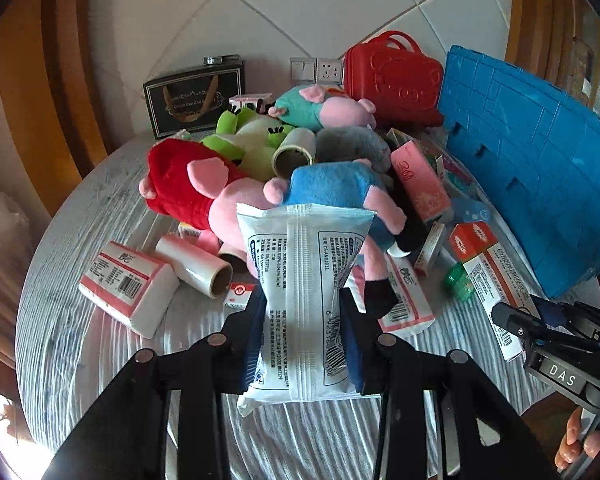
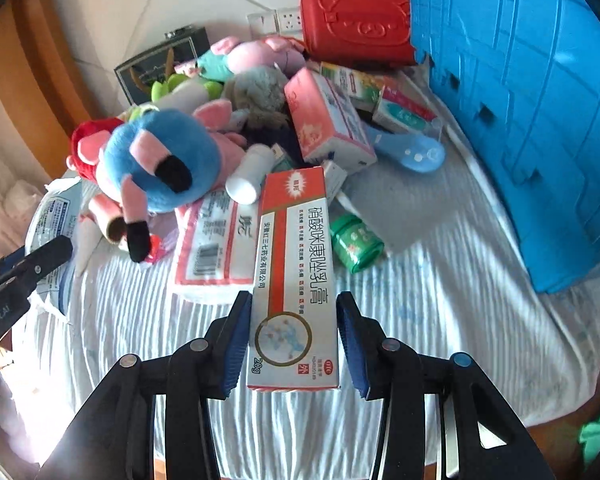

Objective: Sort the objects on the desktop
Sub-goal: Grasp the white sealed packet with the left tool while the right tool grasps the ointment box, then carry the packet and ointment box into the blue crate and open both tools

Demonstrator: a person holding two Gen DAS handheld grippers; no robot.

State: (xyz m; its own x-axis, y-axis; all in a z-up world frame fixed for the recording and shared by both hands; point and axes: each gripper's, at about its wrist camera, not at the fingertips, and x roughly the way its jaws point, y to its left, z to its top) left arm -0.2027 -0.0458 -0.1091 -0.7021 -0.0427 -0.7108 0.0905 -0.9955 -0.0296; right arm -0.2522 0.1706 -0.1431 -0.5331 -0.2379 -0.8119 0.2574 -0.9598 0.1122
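Gripping a white wipes packet point(image 1: 306, 280) between its blue-padded fingers point(image 1: 256, 344), the left gripper point(image 1: 304, 312) holds the pack lengthwise above the worktop point(image 1: 80, 280), its printed back and barcode facing the camera. The right gripper point(image 2: 292, 320) clamps a long red-and-white ointment box point(image 2: 292, 280) by its lower sides, the box reaching forward over the striped cloth that covers the worktop. Both sets of fingers are narrow and pressed on their loads. Behind the held packet lies the heap still to sort: a blue plush pig point(image 1: 332, 188), a red plush pig point(image 1: 188, 184), a green frog toy point(image 1: 244, 136), a teal and pink plush point(image 1: 320, 106) and a grey plush point(image 1: 352, 144). A white roll point(image 1: 194, 266) and a pink-edged tissue pack point(image 1: 128, 294) lie on the cloth to the left, just beside each other. In the right wrist view a white bottle point(image 2: 250, 176) lies on its side near the box's far end, a green jar point(image 2: 356, 244) lies just to the right of the box, and a pink carton point(image 2: 328, 120) leans on the pile. A blue plastic crate point(image 1: 536, 184) stands at the right edge of the worktop, a red toy case point(image 1: 394, 80) at the back against the tiled wall, and a dark gift box point(image 1: 196, 100) at the back left. A hand point(image 1: 580, 440) shows at the lower right of the left wrist view.
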